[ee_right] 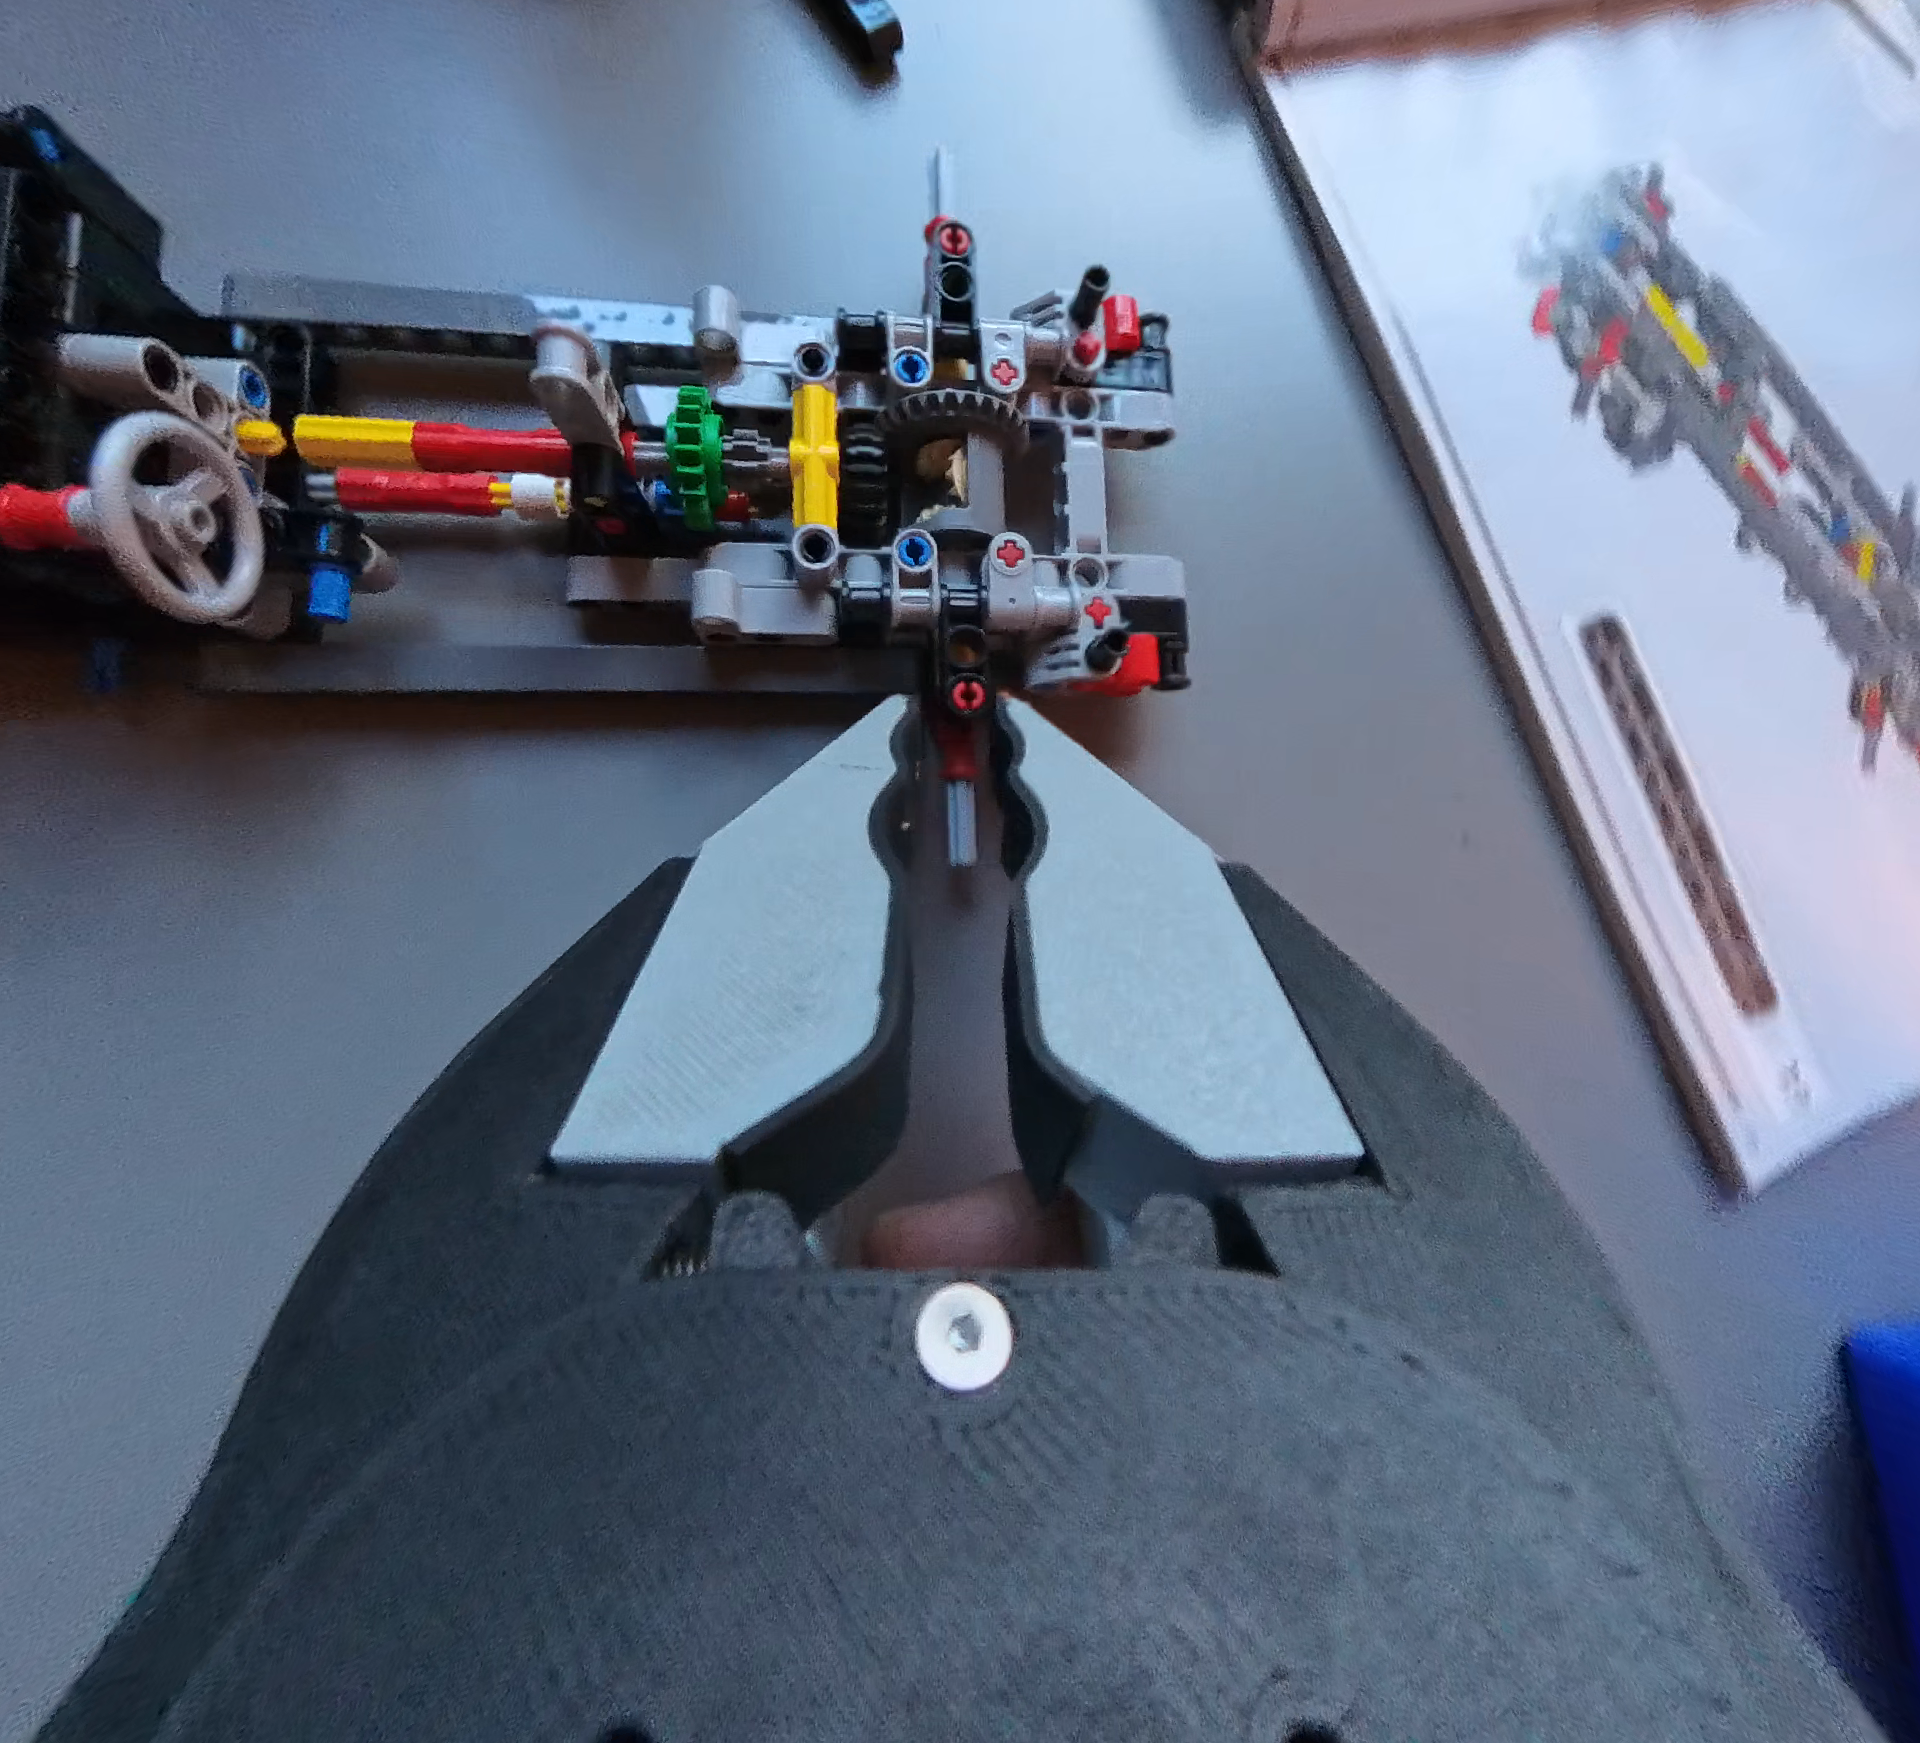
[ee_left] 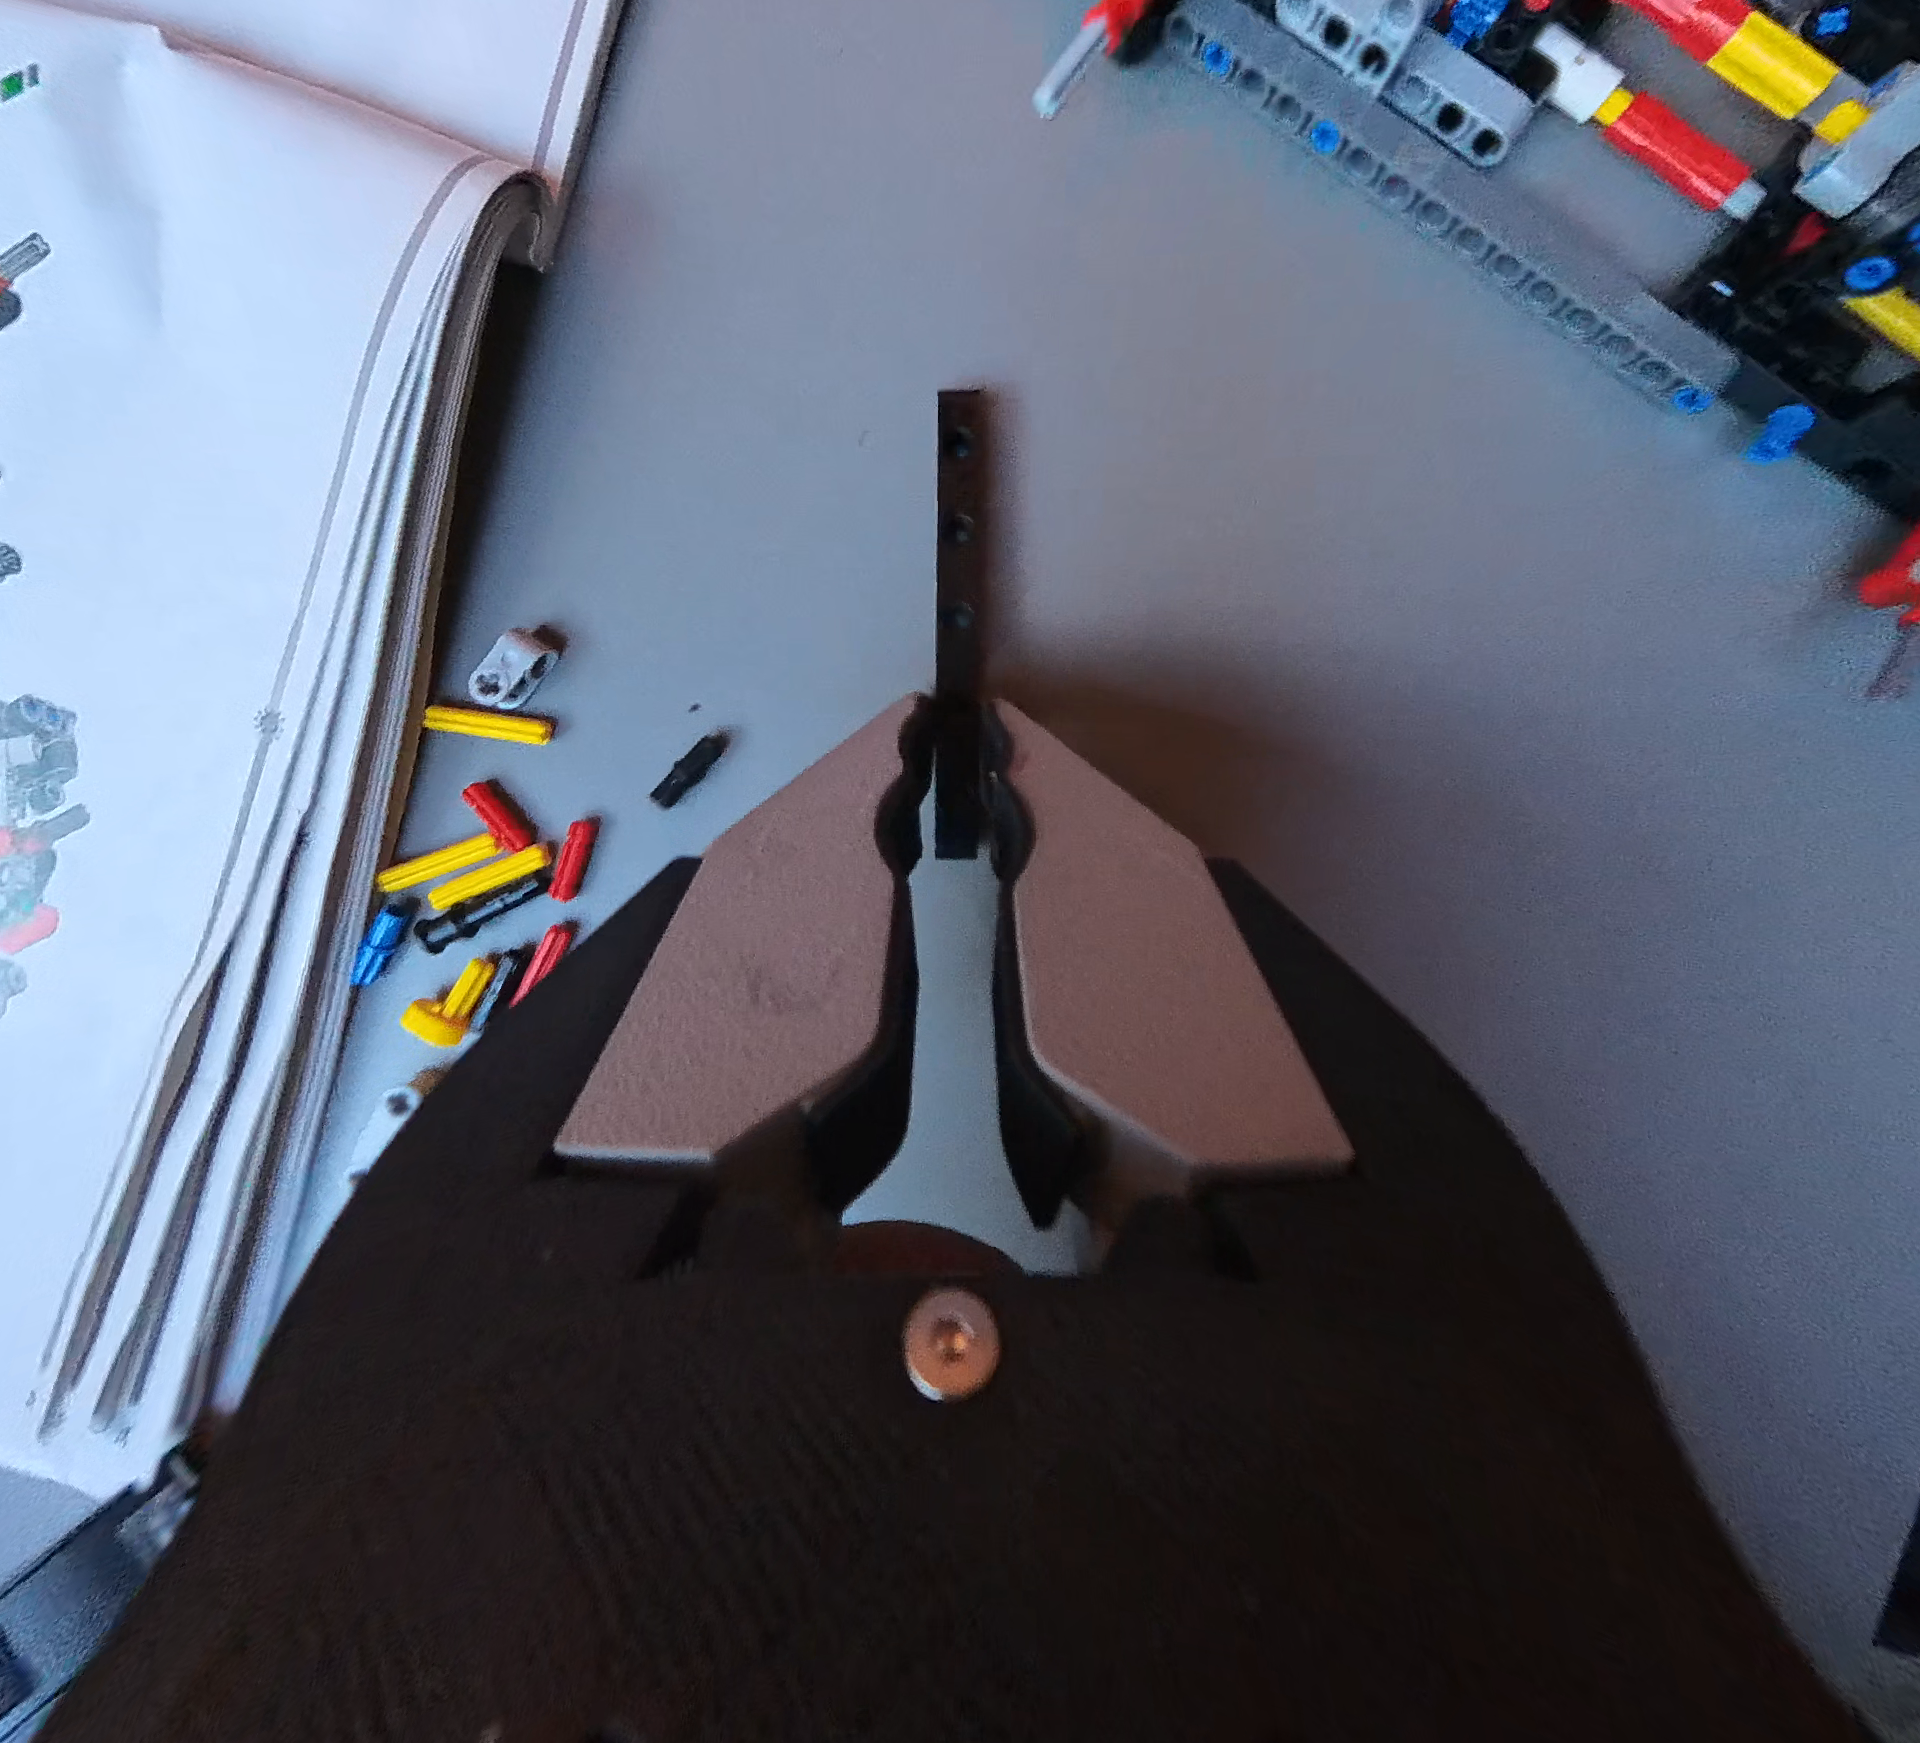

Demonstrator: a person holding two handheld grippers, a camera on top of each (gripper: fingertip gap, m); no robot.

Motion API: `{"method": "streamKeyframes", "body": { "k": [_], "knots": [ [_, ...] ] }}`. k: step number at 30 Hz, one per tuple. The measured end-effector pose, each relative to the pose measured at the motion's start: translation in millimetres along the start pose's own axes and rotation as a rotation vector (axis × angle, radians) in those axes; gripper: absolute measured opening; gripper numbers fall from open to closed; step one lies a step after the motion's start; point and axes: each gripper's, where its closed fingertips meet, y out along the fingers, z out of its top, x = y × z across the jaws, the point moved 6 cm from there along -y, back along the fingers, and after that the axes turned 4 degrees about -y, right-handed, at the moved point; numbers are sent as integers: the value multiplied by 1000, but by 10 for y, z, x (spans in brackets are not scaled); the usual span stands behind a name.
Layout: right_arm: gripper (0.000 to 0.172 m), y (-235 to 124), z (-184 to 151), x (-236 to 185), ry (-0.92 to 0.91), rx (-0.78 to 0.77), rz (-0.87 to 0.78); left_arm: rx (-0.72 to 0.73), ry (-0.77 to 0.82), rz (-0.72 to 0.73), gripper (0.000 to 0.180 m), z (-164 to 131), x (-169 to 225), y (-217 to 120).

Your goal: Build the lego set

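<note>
- Left wrist view: off to the left of the tongs, an open instruction booklet (ee_left: 208, 446) lies on the grey table (ee_left: 1247, 654), with a scatter of small yellow, red, blue and black pins (ee_left: 478, 872) just beside its page edge.
- Dead centre, the left gripper (ee_left: 958, 758) is closed narrow on a black holed beam (ee_left: 961, 530), which sticks straight out ahead past the fingertips.
- Up and to the right of it, well apart, sits the multicoloured brick-built chassis (ee_left: 1455, 31).
- Right wrist view: the chassis (ee_right: 883, 467) lies straight ahead, and the right gripper (ee_right: 961, 779) is pinched narrow around a grey axle with a red bush (ee_right: 961, 763) poking from its near edge.
- Right of those tongs, the booklet (ee_right: 1662, 550).
</note>
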Motion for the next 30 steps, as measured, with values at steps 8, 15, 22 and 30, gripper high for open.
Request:
{"method": "streamKeyframes", "body": {
  "k": [8,15,22,30],
  "knots": [
    [9,309,315,-23,-90,91,96,128,110,97,6,230,-97,-482],
    [32,141,199,21,-30,119,54,260,75,60,6,388,-49,-365],
    [46,-55,-22,-126,83,118,96,327,66,51,6,275,-53,-189],
    [32,-278,-144,-655,151,96,125,415,32,50,6,253,-108,-142]
  ]
}}
